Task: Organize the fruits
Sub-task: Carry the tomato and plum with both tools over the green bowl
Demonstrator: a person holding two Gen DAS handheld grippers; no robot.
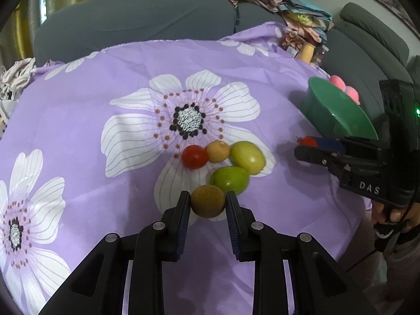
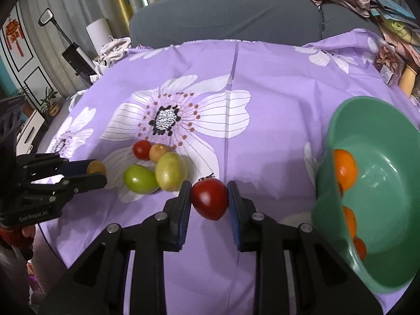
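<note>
A round table under a purple cloth printed with large white flowers (image 2: 275, 84) carries everything here. At its right edge stands a green plastic bowl (image 2: 388, 178) with several orange fruits (image 2: 345, 169) already inside it, lying against its near wall. Near the cloth's middle four small fruits remain in a tight cluster: two green oval fruits (image 2: 170, 170), touching each other, a small tan round fruit (image 2: 158, 152) and a small red tomato (image 2: 141, 149) beside it.

The left gripper (image 1: 208, 203) is clenched on a brown-green round fruit (image 1: 208, 201), which sits between its blue pads just in front of the cluster. The right gripper (image 2: 209, 200) is clamped on a larger dark red tomato (image 2: 209, 199), between the cluster and the bowl.

By my reading, the step in hand is the carry: both pieces are picked and neither is yet in the bowl. The next move calls for bringing the red tomato over the bowl's rim and letting go low enough that it does not bounce off the fruit inside. The left hand has the longer way across and should follow, so the two tools do not meet at the bowl.
</note>
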